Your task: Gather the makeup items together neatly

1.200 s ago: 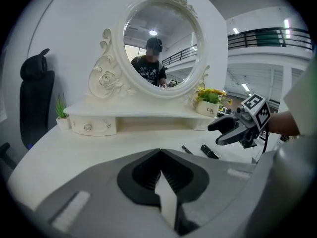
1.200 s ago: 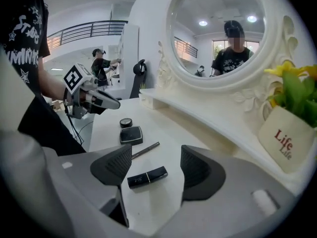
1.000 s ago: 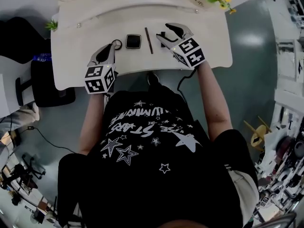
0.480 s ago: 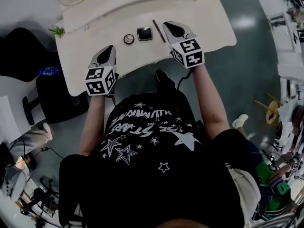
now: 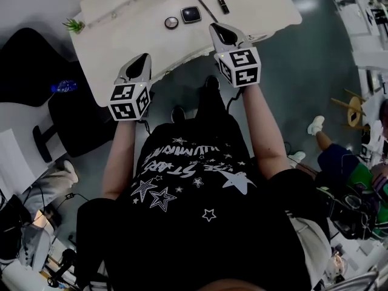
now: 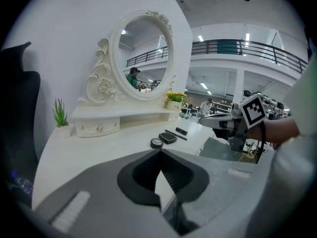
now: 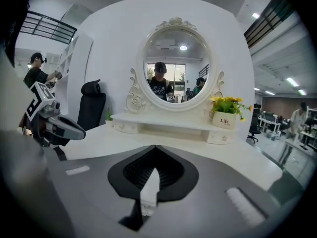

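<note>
Four makeup items lie in a row on the white dressing table (image 5: 121,41): a round compact (image 5: 171,22), a square black compact (image 5: 191,14), a thin pencil (image 5: 208,10) and a dark lipstick (image 5: 224,5). The left gripper view shows the same row, from the round compact (image 6: 156,143) to the lipstick (image 6: 182,131). My left gripper (image 5: 140,62) is over the table's near edge, shut and empty. My right gripper (image 5: 219,32) hangs just short of the row, also shut with nothing in it. Each jaw pair meets tip to tip in its own view, left gripper (image 6: 159,151) and right gripper (image 7: 155,148).
An ornate oval mirror (image 7: 173,66) with a drawer shelf stands at the back, a flower pot (image 7: 225,119) to its right and a small green plant (image 5: 74,25) at the left corner. A black chair (image 5: 66,111) stands left of the table. Another person (image 5: 339,162) is at the right.
Both grippers have drawn back from the makeup row toward the table's near edge. The right jaws, open a second ago, are closed now. The lipstick lies beside the pencil.
</note>
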### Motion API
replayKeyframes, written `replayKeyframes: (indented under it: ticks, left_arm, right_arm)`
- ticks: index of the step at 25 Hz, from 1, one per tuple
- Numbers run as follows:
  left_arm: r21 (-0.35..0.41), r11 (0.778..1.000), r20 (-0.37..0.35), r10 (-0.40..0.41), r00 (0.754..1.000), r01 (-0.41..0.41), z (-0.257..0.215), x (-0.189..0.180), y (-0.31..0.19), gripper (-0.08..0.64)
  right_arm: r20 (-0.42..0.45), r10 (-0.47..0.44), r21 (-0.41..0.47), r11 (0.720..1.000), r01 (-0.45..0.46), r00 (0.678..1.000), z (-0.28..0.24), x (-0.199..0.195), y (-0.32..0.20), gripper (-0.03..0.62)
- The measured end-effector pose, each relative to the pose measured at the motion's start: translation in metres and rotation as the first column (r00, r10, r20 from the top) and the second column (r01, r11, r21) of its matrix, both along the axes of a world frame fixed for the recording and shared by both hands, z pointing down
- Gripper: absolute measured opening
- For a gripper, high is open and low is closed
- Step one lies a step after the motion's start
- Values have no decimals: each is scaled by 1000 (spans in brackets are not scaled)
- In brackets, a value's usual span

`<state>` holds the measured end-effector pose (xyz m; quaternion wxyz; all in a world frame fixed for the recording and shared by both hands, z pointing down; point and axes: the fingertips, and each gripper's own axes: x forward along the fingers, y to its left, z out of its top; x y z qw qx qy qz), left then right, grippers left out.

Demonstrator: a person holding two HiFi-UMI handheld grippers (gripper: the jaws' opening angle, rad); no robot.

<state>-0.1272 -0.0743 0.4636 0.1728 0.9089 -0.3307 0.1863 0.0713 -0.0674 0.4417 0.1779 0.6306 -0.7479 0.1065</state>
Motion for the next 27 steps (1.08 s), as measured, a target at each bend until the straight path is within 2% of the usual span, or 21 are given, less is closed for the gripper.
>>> replayKeyframes:
  ticks: [7, 13, 19, 27]
  left_arm:
    - [-7, 997, -13, 75, 997, -75, 3, 1, 35, 2]
    - [-21, 994, -12, 108, 994, -108, 9, 15, 62, 2]
    - [-18, 992, -2, 127, 992, -127, 6, 29, 112, 2]
    - [-7, 990, 1, 143, 990, -143, -3, 42, 202, 2]
  right_arm:
    - [-34, 72, -28, 997, -73, 997, 4, -11, 51, 28]
    - [3, 119, -41, 992, -118, 993, 10, -4, 92, 28]
    - [30, 129, -52, 990, -127, 991, 13, -1, 149, 28]
    - [41, 106, -44, 994, -104, 994, 5, -7, 236, 28]
